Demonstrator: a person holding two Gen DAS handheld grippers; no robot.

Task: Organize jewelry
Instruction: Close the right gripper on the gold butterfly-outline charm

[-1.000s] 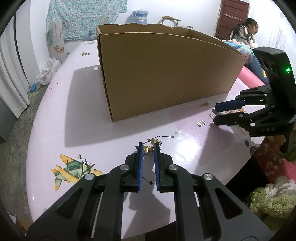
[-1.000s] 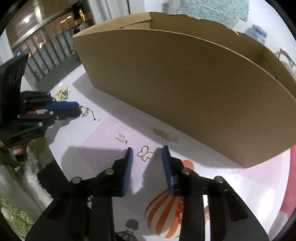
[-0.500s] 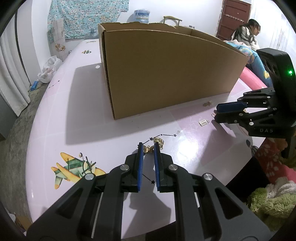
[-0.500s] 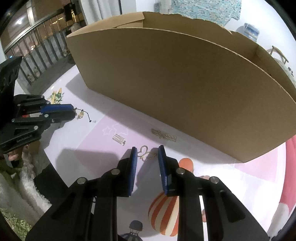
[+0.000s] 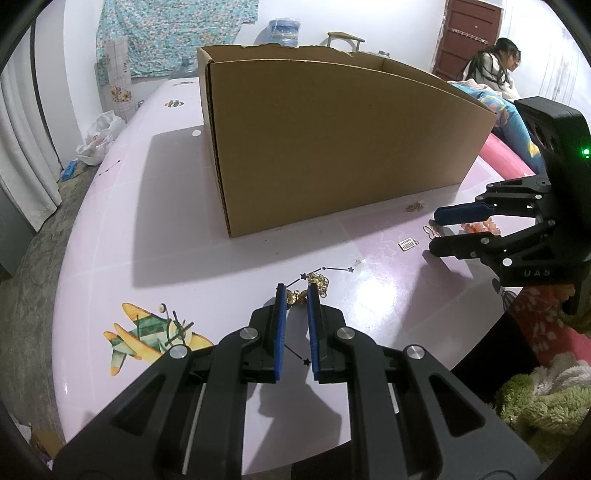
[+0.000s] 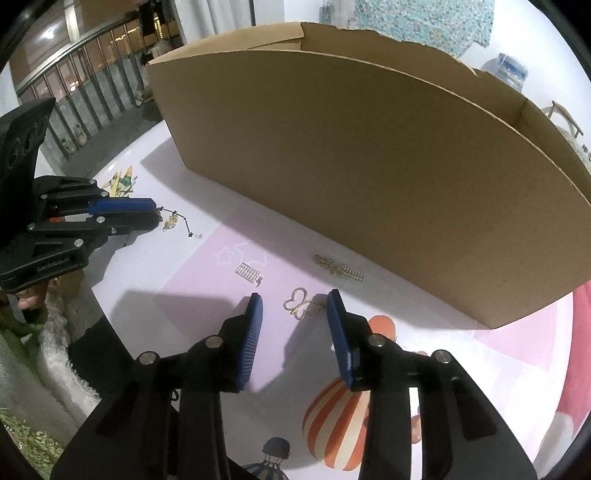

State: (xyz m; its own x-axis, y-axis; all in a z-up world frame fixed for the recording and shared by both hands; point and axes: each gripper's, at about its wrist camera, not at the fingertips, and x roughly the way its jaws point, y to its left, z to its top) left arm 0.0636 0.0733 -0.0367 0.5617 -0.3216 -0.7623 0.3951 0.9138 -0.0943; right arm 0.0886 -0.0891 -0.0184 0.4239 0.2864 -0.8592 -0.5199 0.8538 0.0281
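Pink table [image 5: 110, 229]: left gripper [image 5: 294, 295] fingers clamp butterfly charm [image 5: 297, 296]; right gripper [image 6: 294, 308] fingers opening around butterfly outline [image 6: 301, 303]

Domestic room, lived in: patterned cloth [image 5: 173, 33] hung on the wall, white curtains [image 5: 22, 155], wooden door [image 5: 469, 37], person [image 5: 495, 70] seated on bedding, child-themed pink table [image 5: 110, 221].

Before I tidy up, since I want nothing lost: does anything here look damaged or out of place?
The cardboard box has a ragged, torn top rim. Jewelry lies loose on the table outside it: an outline butterfly, two comb-like pieces, and a gold butterfly charm.
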